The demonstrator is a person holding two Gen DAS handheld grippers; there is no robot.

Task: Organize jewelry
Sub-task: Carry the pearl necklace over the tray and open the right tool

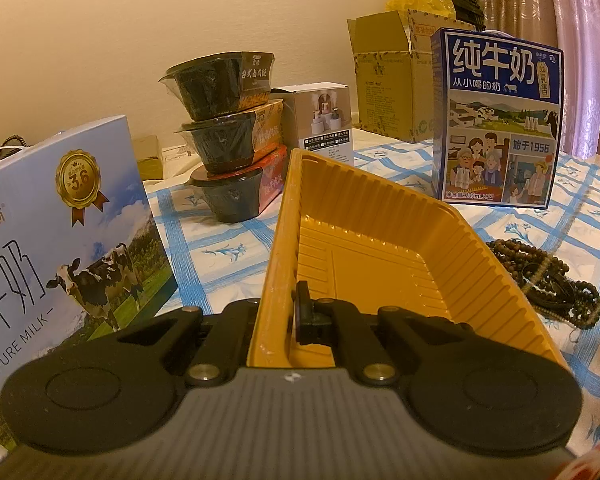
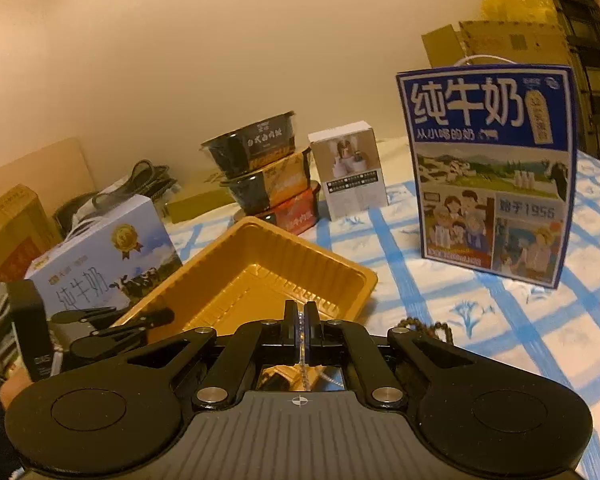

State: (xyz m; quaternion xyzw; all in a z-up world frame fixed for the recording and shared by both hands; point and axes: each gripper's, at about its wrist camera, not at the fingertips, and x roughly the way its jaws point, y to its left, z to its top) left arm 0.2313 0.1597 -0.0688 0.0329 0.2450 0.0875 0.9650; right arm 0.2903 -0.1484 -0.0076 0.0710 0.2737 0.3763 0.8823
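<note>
A yellow plastic tray sits on the blue-checked tablecloth; it also shows in the right wrist view. My left gripper is shut on the tray's near left rim. A pile of dark beaded bracelets lies on the cloth to the right of the tray. My right gripper is shut on a thin silvery chain that hangs down between its fingers, just over the tray's near edge. A few dark beads show beside its right finger.
A light-blue milk box stands left of the tray, a dark-blue milk box at the back right. Three stacked black food bowls, a small white box and an open cardboard carton stand behind.
</note>
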